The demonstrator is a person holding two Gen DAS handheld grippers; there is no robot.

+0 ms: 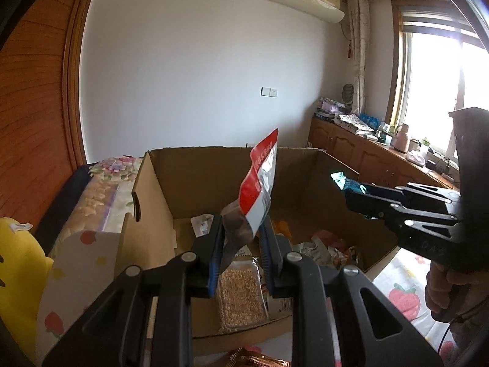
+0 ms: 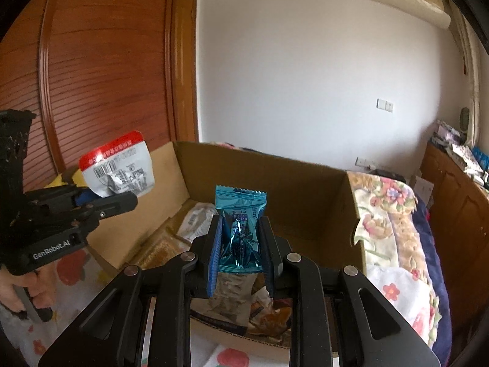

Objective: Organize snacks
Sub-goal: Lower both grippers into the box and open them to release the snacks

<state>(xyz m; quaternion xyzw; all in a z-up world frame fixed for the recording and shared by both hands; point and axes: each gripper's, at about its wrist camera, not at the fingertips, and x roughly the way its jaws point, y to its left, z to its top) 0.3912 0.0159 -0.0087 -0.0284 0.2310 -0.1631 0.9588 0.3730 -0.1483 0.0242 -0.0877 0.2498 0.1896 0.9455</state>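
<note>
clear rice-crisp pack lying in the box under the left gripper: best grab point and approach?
Grip the rice-crisp pack across its narrow width, coming straight down from above. It lies flat on the floor of the cardboard box, so the walls block a side approach and no edge stands up. Both grippers are occupied: the left gripper holds the red-and-white pouch, the right gripper the blue candy wrapper.

Left gripper hides the lower end of the red-and-white packet between its pads; print on the packet too small to read. Beyond the fingertips, cardboard box floor partly covered by gripper body; wrappers there indistinct. Right gripper hides the sides of the blue wrapper. Hand on the left gripper's handle cut off by the frame edge.
</note>
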